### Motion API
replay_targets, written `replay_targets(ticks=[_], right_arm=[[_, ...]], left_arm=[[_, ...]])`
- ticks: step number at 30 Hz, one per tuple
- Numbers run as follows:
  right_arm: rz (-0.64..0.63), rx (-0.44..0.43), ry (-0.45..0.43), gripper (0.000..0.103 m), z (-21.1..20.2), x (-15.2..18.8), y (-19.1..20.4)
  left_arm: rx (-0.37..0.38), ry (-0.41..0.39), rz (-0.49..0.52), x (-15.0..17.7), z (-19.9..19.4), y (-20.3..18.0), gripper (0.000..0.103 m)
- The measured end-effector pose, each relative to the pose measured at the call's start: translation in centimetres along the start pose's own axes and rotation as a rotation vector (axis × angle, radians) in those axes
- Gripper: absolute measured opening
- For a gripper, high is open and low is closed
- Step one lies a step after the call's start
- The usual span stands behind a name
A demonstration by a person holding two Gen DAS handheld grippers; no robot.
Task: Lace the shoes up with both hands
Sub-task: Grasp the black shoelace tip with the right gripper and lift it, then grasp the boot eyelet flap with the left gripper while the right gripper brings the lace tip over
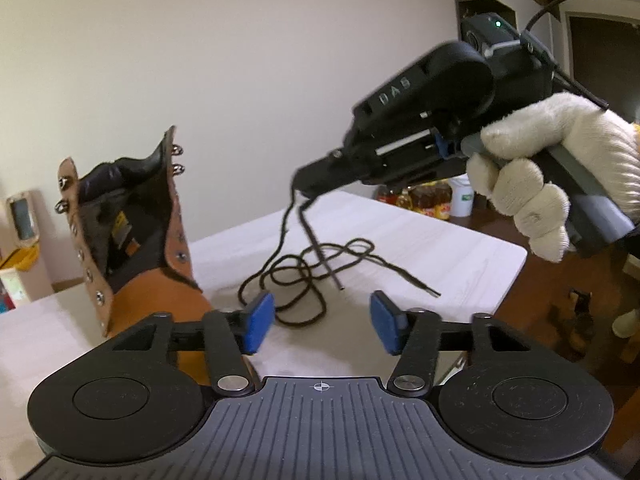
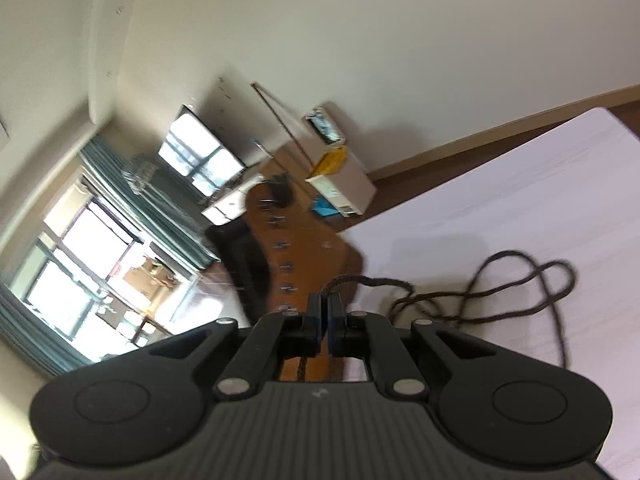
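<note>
A tan leather boot (image 1: 136, 256) with metal eyelets and hooks stands upright at the left on the white table (image 1: 440, 240). Its dark shoelace (image 1: 316, 264) lies tangled on the table to the right of it. My left gripper (image 1: 322, 322) is open, its blue pads (image 1: 260, 320) low above the table just in front of the lace pile. My right gripper (image 1: 300, 186) hangs above the table, shut on the lace, with both strands dangling from it. In the right wrist view the right gripper (image 2: 325, 312) is shut on the lace (image 2: 500, 292), with the blurred boot (image 2: 296, 256) beyond.
Boxes (image 1: 20, 240) stand on the floor by the far wall at the left. Bottles and a white tub (image 1: 432, 200) sit behind the table on the right. The table edge (image 1: 516, 264) drops off at the right. A window with curtains (image 2: 80, 272) shows in the right wrist view.
</note>
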State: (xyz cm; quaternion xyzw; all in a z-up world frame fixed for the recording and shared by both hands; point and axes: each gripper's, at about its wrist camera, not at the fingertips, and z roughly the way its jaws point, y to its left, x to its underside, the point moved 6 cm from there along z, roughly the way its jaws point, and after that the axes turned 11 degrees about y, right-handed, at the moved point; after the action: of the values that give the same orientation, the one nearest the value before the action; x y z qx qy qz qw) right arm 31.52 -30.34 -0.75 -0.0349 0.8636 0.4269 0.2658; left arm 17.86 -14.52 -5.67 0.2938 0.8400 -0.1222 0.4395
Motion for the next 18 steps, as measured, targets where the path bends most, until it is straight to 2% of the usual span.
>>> replay_targets(ticks=[2, 4, 7, 12, 18], right_arm=[[0.008, -0.018, 0.008, 0.004, 0.0, 0.3, 0.5], [0.008, -0.031, 0.021, 0.004, 0.1, 0.5, 0.8], [-0.008, -0.016, 0.036, 0.004, 0.3, 0.9, 0.9], [-0.031, 0.034, 0.04, 0.004, 0.8, 1.4, 0.9], [-0.059, 0.033, 0.094, 0.004, 1.1, 2.8, 1.1]], left_arm=[[-0.013, -0.009, -0.001, 0.2, 0.0, 0.1, 0.043], [-0.028, -0.019, -0.012, 0.4, -0.2, 0.3, 0.022], [-0.035, -0.023, -0.028, 0.5, -0.7, 0.7, 0.008], [-0.026, -0.005, -0.035, 0.9, -1.6, 1.5, 0.003], [0.013, 0.023, 0.0, 1.5, -2.1, 2.8, 0.002]])
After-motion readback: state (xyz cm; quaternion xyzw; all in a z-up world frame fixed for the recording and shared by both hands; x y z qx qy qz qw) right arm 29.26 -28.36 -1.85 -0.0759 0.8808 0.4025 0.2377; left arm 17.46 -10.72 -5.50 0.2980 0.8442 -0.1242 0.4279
